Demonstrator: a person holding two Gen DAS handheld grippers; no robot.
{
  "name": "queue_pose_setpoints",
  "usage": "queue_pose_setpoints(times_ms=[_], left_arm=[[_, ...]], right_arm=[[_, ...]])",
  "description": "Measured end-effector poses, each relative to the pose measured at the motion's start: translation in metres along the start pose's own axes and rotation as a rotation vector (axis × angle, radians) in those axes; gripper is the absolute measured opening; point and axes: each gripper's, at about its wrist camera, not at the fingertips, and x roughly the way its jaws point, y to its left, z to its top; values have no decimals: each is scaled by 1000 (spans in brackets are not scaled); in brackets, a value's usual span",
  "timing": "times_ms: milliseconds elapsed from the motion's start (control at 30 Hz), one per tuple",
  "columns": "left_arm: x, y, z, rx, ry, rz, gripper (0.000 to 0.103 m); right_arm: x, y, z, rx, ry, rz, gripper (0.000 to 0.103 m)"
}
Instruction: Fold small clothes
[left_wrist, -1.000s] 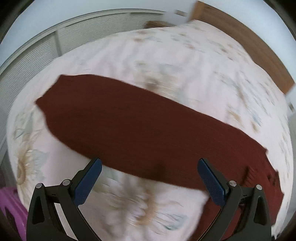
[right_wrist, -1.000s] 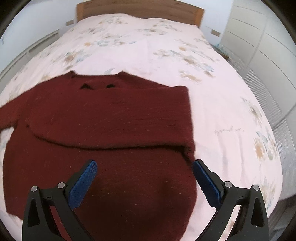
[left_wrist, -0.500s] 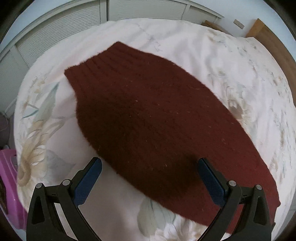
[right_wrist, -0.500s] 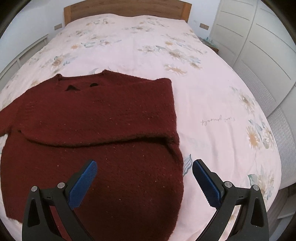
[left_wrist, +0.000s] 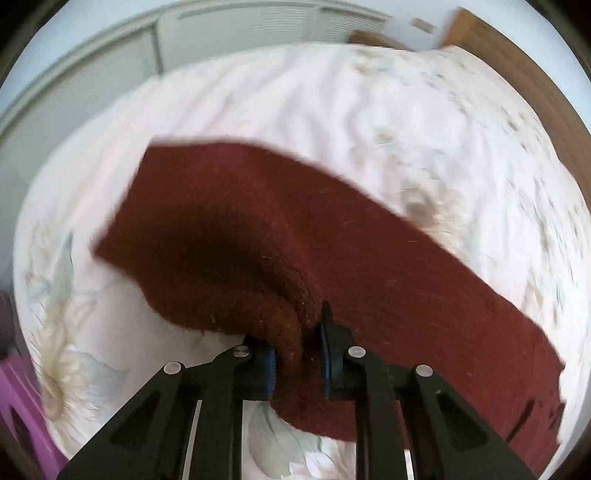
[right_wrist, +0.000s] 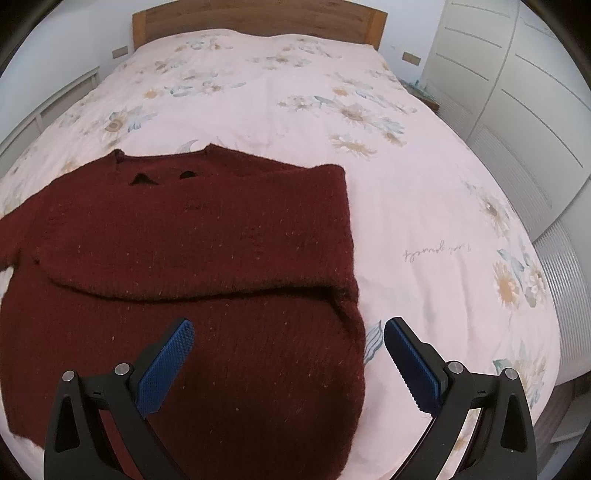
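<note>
The left gripper (left_wrist: 297, 354), whose jaws stood wide apart half a second ago, has just been closing and now pinches a bunched fold of the dark red knitted sweater's sleeve (left_wrist: 258, 236) between its blue pads (left_wrist: 270, 365). The sleeve edge, flat on the pale floral bedspread (left_wrist: 332, 103) before, is now gathered and puckered up at the pads (the picture is blurred). In the right wrist view the sweater (right_wrist: 184, 240) now sits slightly lower and nearer the open right gripper (right_wrist: 288, 332) than a second ago.
</note>
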Motion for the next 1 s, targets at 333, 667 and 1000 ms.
queue_pose_setpoints(times_ms=[333,667,1000], left_arm=[[-77,-101,-33,291,-65,-138,15],[-93,-244,-92,542,-34,-283,15],[-109,-350,-154,683,-22,-422,15]], right_arm=[[1,-5,20,-2,-7,22,103],[-1,-20,32,24,13,31,103],[-7,-38,31,48,3,36,102]])
